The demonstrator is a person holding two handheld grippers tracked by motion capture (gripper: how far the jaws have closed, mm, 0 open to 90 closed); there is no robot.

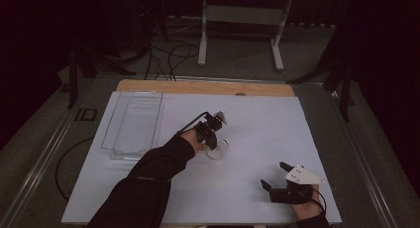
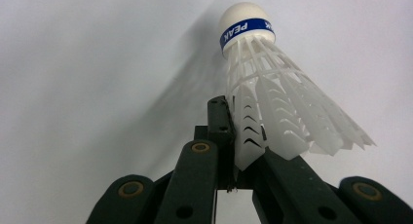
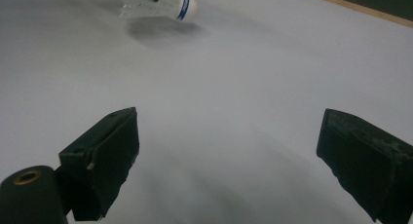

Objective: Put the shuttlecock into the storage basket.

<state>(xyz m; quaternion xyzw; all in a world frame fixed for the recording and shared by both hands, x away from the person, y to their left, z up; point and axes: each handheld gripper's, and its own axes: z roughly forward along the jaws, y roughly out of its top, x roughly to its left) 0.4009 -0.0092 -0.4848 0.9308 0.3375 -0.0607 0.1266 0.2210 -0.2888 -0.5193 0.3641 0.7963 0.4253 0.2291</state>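
Observation:
A white plastic shuttlecock (image 2: 272, 102) with a white cork and a blue band lies on its side at the middle of the white mat (image 1: 257, 124). My left gripper (image 2: 238, 141) is shut on the rim of its skirt, and the cork points away from the jaws. In the high view this gripper (image 1: 213, 142) sits just above the shuttlecock (image 1: 218, 149). My right gripper (image 1: 273, 174) rests near the front right of the mat, open wide with nothing between its jaws. In the right gripper view (image 3: 229, 151) the shuttlecock (image 3: 163, 5) lies far off at the top left.
A clear plastic tray (image 1: 110, 125) lies at the left of the mat. The table's wooden edge (image 1: 198, 86) runs along the back. Beyond it stand a white frame (image 1: 242, 15) and cables on the floor.

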